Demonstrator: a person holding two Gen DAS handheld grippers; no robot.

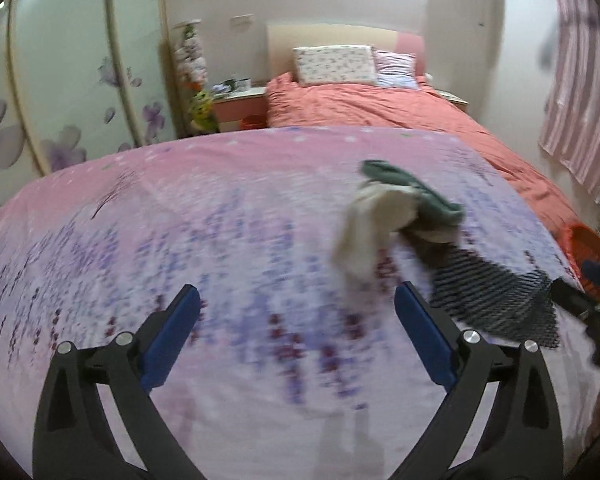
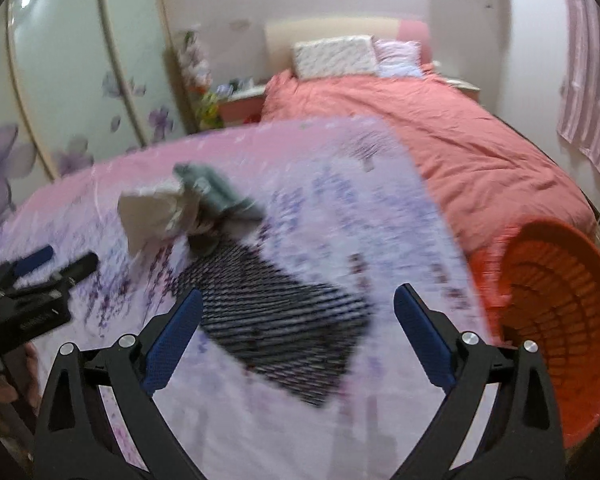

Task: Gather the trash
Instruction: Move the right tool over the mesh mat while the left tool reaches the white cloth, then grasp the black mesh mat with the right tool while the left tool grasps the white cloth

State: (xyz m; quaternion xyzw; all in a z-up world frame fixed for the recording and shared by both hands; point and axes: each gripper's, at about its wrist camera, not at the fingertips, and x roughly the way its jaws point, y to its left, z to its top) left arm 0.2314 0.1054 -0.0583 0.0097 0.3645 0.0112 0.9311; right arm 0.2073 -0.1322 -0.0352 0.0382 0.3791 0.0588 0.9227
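Right now your left gripper [image 1: 298,312] and right gripper [image 2: 298,312] both stand wide apart with nothing between the pads, above the floral sheet [image 1: 140,240]. Just beyond them lies a pile of cream, green and black-striped cloth [image 2: 228,240]. At the bed's right edge sits your orange basket [image 2: 560,320].

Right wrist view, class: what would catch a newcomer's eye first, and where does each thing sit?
A big orange plastic slatted basket fills the lower right, at the edge of the pink floral bedspread. On the spread's middle lie a black-and-white striped cloth, a crumpled cream cloth and a grey-green cloth, bunched together. The right gripper stands open and empty above the striped cloth.
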